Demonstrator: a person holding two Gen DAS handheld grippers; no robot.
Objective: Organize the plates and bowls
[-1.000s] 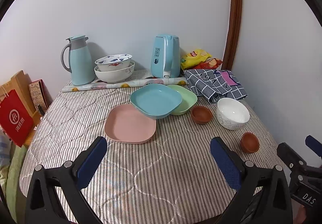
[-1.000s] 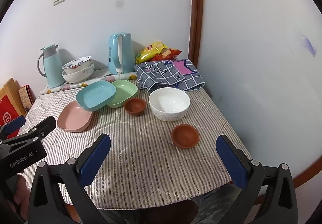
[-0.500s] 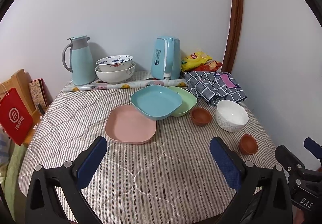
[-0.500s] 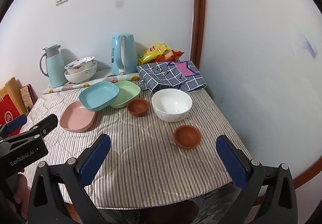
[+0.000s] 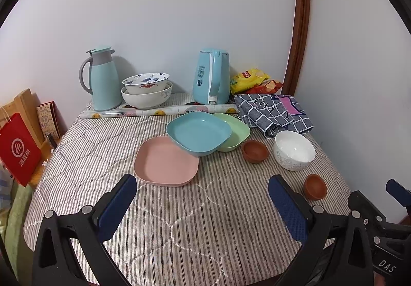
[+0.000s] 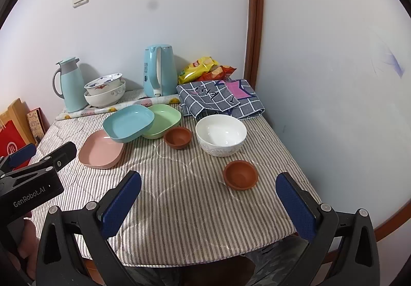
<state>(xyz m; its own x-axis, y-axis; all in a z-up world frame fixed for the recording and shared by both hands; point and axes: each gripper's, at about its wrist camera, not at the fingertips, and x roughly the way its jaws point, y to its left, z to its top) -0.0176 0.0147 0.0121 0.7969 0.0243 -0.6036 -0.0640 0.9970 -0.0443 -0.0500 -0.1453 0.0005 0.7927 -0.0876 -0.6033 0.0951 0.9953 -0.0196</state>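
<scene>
On the striped table lie a pink plate [image 5: 166, 164], a blue plate [image 5: 198, 133] leaning on the pink plate and on a green plate [image 5: 235, 131], a white bowl [image 5: 293, 149] and two small brown bowls [image 5: 254, 151] [image 5: 315, 186]. The right wrist view shows the same pink plate [image 6: 100, 148], blue plate [image 6: 128, 122], green plate [image 6: 164, 119], white bowl [image 6: 221, 134] and brown bowls [image 6: 177, 137] [image 6: 240, 174]. My left gripper [image 5: 203, 198] is open and empty over the near table. My right gripper [image 6: 208, 196] is open and empty, just short of the nearer brown bowl.
At the back stand a thermos [image 5: 104, 77], two stacked patterned bowls [image 5: 146, 90], a blue kettle [image 5: 213, 76], a rolled sheet [image 5: 159, 112], snack bags [image 5: 250, 79] and a folded checked cloth [image 5: 273, 112]. A red bag [image 5: 18, 147] hangs left of the table. A wall runs along the right edge.
Both grippers have risen or pulled back slightly, so the dishes sit a little lower and farther in both views. Nothing on the table has moved. Both grippers stay open.
</scene>
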